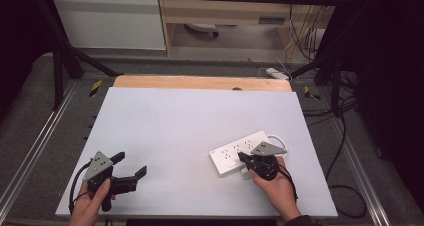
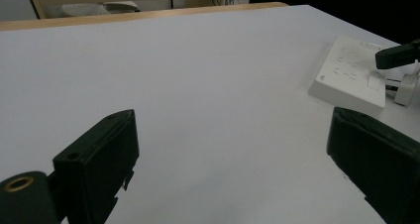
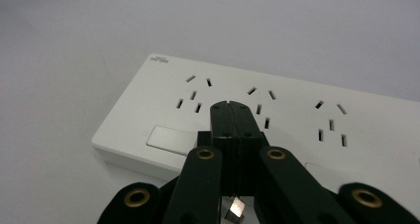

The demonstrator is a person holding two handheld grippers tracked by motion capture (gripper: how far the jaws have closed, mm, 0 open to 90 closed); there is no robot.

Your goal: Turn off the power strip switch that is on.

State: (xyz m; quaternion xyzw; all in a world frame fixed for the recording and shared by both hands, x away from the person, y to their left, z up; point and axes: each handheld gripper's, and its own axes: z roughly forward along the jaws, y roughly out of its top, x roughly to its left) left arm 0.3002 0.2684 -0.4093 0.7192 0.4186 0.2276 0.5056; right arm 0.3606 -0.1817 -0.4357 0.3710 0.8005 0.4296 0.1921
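Your right gripper (image 1: 244, 159) has its jaws pressed flat together, tips meeting with no gap, and nothing is caught between the tips themselves. In the right gripper view the closed tips (image 3: 231, 116) sit over the white power strip (image 3: 297, 130), just above its top face, with one group of socket slots to either side of them and a grey switch (image 3: 168, 137) just off their left. A small metal-looking piece shows low down between the jaw arms, behind the tips; you cannot tell what it is. Your right hand (image 1: 275, 183) wraps the gripper body on the near side of the strip. Your left gripper (image 1: 131, 165) is spread wide, both jaws well apart and holding nothing, with bare white table (image 1: 175, 121) between them. From those open jaws the power strip (image 2: 349, 73) lies well ahead and off to the right, and the right gripper's dark tip (image 2: 396, 55) reaches over its far end. Your left hand (image 1: 92, 198) grips the body from below.
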